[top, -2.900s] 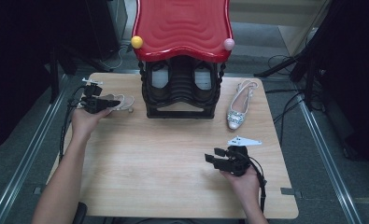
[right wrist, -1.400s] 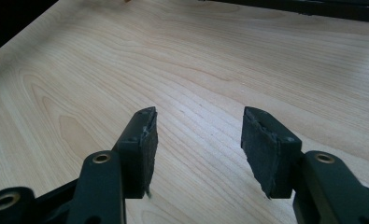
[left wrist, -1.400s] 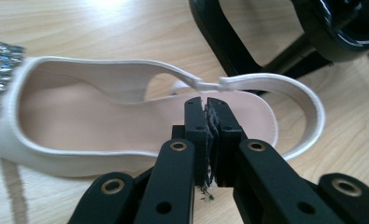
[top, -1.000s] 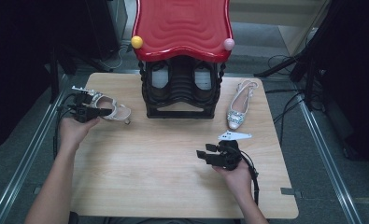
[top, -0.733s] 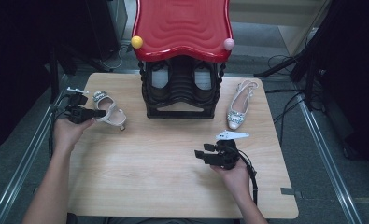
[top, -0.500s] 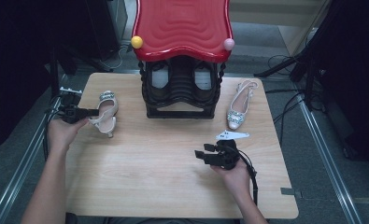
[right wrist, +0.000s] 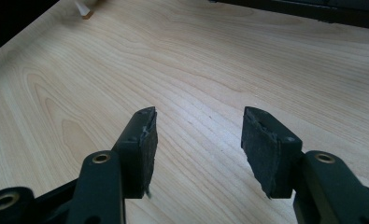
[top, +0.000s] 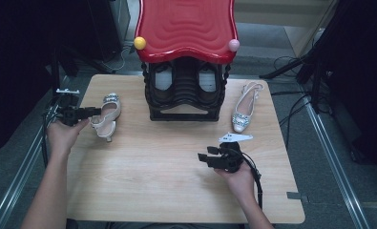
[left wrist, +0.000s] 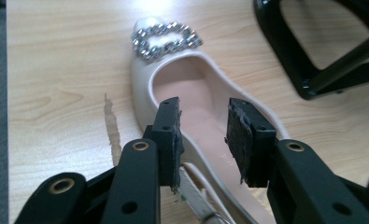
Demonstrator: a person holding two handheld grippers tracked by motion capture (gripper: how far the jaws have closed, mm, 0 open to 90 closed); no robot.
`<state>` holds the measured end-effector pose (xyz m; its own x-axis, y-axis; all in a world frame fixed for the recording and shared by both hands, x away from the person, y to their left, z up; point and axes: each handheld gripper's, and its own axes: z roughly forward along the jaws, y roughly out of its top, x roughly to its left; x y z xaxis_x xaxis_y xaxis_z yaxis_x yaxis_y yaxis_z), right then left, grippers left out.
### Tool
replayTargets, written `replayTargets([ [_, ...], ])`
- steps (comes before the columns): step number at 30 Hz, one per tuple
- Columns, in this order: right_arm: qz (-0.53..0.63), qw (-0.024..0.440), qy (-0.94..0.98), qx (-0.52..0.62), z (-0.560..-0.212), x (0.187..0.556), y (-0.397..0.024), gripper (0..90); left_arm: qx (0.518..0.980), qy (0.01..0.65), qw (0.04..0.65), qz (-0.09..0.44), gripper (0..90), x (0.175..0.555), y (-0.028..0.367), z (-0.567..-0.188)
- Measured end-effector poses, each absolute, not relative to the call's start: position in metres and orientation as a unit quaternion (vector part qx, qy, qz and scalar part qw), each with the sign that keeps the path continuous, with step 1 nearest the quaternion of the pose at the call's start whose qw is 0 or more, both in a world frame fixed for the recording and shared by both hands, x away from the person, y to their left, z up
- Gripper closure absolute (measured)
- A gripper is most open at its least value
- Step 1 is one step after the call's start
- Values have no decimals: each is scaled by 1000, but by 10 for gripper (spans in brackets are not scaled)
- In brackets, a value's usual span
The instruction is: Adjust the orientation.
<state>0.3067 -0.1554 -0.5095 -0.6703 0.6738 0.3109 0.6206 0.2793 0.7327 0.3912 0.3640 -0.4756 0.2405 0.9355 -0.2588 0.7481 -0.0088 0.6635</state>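
Since the earlier frames the left tool (top: 83, 113) has drawn back toward the desk's left edge, and the cream shoe (top: 107, 114) with it has turned so its toe points away from the person. In the left gripper view the jaws stand partly apart over the shoe's heel end, one pad at the outer side wall and the other above the insole; a firm grip cannot be confirmed. The right tool (top: 210, 157) rests low over bare desk (top: 152, 191), jaws wide and empty. A second shoe (top: 243, 112) lies right of the black rack (top: 183, 95) with its red top.
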Motion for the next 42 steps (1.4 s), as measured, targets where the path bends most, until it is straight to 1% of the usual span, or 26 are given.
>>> replayTargets([
  [7,443,30,797,409,-509,307,-158,463,693,623,336,133,619,399,367,-498],
  [10,442,33,798,408,-509,307,-158,460,685,628,348,126,625,399,369,-502],
  [11,442,33,797,410,-509,307,-158,460,686,628,346,123,667,399,368,-503],
  [12,443,35,796,410,-509,307,-159,460,690,628,339,122,689,400,367,-505],
  [13,443,35,796,410,-509,307,-159,460,693,628,333,124,689,401,366,-508],
  [14,442,35,796,412,-509,308,-160,460,683,629,346,130,739,400,365,-512],
  [18,442,35,794,415,-509,308,-161,460,682,635,336,137,824,400,364,-512],
  [24,441,35,795,415,-509,309,-161,459,670,648,339,129,866,402,366,-511],
  [26,442,35,795,414,-510,309,-162,459,666,650,344,123,869,401,368,-510],
  [27,442,35,794,415,-509,310,-163,459,665,647,358,106,872,400,370,-509],
  [29,443,36,793,416,-509,310,-163,459,666,643,365,98,873,399,371,-508],
  [33,445,37,791,418,-508,312,-165,459,664,633,388,91,875,393,371,-502],
  [41,459,39,782,420,-508,318,-167,458,671,622,393,91,874,372,368,-490],
  [42,448,44,787,422,-506,321,-166,446,672,620,396,90,873,365,367,-487],
])
